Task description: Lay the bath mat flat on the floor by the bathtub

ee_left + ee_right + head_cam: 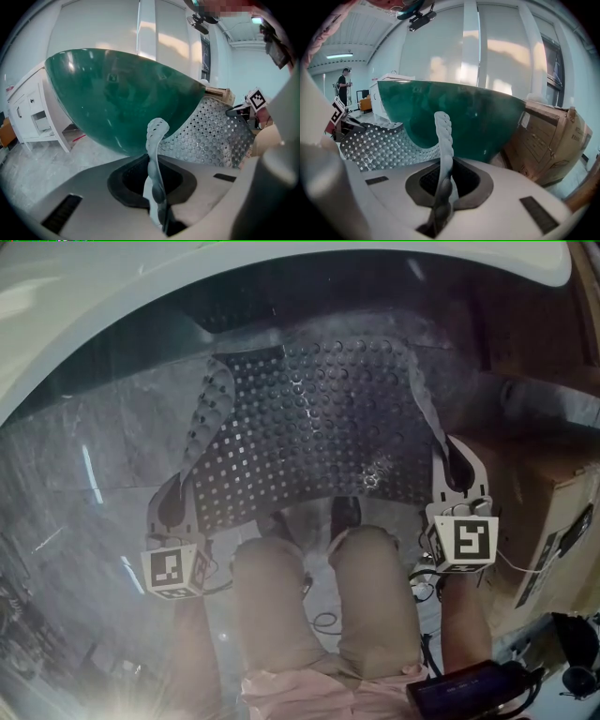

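A translucent grey bath mat (pixel 319 418), studded and full of holes, hangs spread between my two grippers above the grey floor, in front of the bathtub (pixel 112 306). My left gripper (pixel 178 498) is shut on the mat's near left corner, and the pinched edge (pixel 157 187) stands up between its jaws. On the near right corner my right gripper (pixel 459 465) is shut too, with the mat's rim (pixel 443 154) rising out of the jaws. The tub's dark green outer wall (pixel 122 98) fills the space just beyond the mat in both gripper views.
A cardboard box (pixel 553 512) stands on the right, close to the tub's end (pixel 553 140). A white cabinet (pixel 33 117) is off to the left. The person's knees (pixel 319 606) are just behind the mat's near edge. Another person (pixel 343 84) stands far off.
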